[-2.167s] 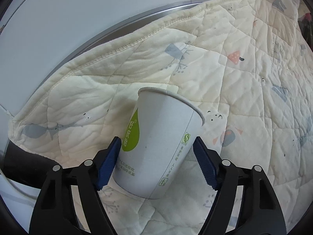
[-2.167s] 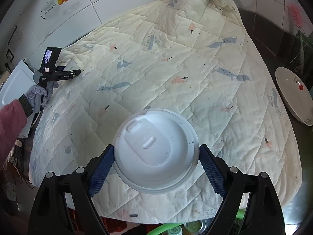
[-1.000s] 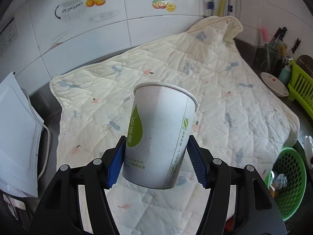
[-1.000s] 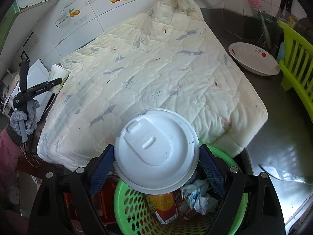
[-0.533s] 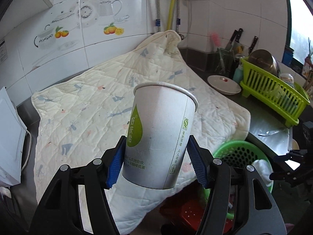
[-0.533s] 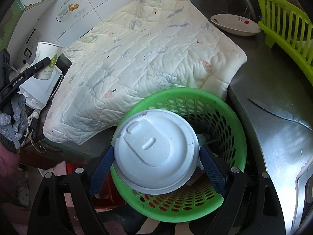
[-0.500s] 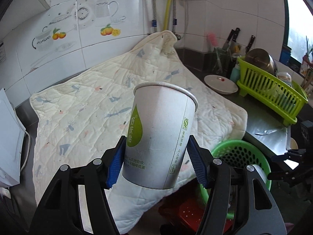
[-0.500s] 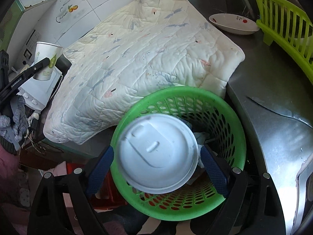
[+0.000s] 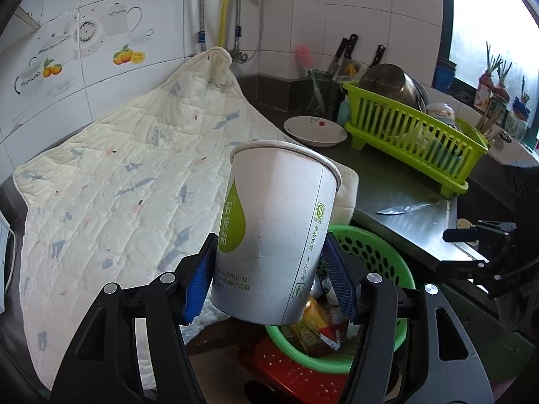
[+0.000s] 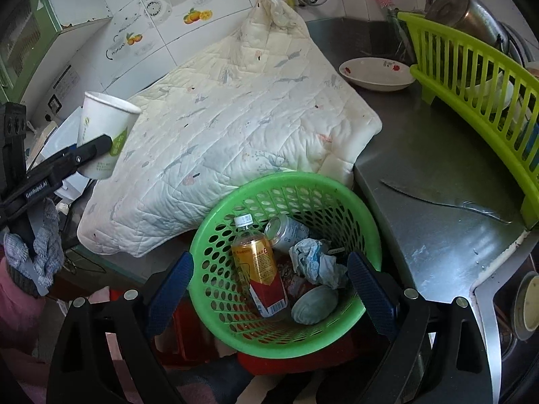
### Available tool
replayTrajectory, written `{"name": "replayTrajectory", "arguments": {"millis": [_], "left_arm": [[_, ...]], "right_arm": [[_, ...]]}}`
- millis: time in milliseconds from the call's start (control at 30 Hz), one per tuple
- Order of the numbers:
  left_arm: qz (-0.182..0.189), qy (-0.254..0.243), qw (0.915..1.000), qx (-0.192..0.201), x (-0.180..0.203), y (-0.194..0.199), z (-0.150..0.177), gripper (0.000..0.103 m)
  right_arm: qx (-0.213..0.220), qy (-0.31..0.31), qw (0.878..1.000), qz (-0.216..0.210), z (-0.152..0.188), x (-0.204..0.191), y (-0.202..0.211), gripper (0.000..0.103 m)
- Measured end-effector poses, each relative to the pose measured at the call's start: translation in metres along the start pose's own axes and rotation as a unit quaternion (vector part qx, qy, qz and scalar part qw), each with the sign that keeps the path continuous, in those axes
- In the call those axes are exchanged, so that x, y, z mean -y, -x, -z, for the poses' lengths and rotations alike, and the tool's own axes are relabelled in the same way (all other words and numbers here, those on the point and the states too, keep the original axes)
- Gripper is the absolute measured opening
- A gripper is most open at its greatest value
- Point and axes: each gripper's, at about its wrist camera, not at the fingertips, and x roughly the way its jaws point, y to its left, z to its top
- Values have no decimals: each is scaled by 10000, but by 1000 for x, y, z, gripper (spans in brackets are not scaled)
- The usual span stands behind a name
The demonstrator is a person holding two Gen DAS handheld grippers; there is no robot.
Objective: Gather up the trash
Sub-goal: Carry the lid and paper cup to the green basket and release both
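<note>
Kitchen counter beside green basket [image 10: 365, 215]; upright cup [image 9: 274, 232] is clamped by left gripper [image 9: 269, 279] beside basket; right gripper [image 10: 269, 286], empty, is spread directly over basket.

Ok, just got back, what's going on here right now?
Trash is going into the green basket. The right tongs hang open and empty over it, above a bottle, a can and crumpled paper. The left tongs grip a paper cup, held above the quilt's edge, near the basket.
</note>
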Motion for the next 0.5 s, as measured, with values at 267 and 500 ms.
{"name": "replayTrajectory", "arguments": {"millis": [267, 500], "left_arm": [[374, 4, 9989, -268, 30, -16, 15, 62], [580, -5, 9971, -490, 48, -29, 20, 64]], "right_arm": [[287, -160, 9994, 102, 5, 10, 23, 90], [424, -307, 9986, 113, 8, 14, 33, 90]]}}
